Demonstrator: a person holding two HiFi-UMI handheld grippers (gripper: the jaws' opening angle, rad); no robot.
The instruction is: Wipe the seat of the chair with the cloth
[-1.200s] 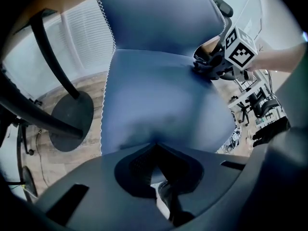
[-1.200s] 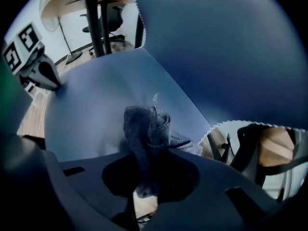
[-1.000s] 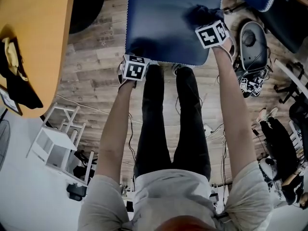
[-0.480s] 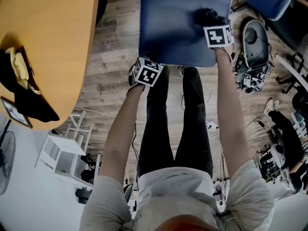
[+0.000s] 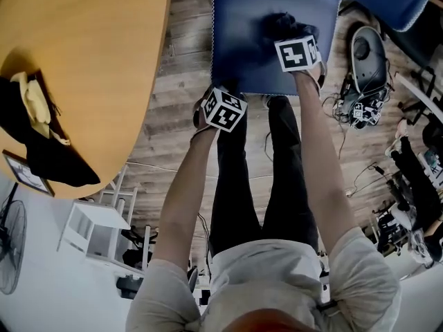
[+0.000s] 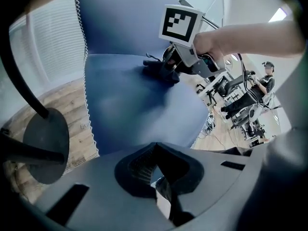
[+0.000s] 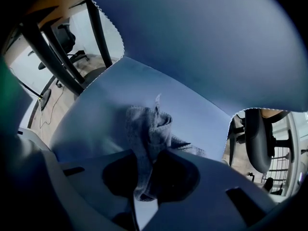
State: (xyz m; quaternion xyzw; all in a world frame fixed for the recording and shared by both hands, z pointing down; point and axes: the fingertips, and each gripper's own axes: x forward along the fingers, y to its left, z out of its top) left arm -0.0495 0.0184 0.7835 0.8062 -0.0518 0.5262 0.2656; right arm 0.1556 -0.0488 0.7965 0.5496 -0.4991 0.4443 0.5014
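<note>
on the smooth blue seat [image 5: 242, 47], right tool [image 7: 144, 184] pinches the crumpled cloth [image 7: 150, 129], left tool [image 6: 156, 177] closed empty.

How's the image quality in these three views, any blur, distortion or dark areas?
Head view: sharp and evenly lit, with a dark patch around the crumpled grey cloth on the blue padded chair seat. Left gripper view: strong fisheye bending, black corners, left claw soft. Right gripper view: same distortion, cloth fairly sharp, left side dark.

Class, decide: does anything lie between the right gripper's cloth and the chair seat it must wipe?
Nothing visible does. The right gripper is shut on the cloth, which appears to rest directly on the blue seat.
</note>
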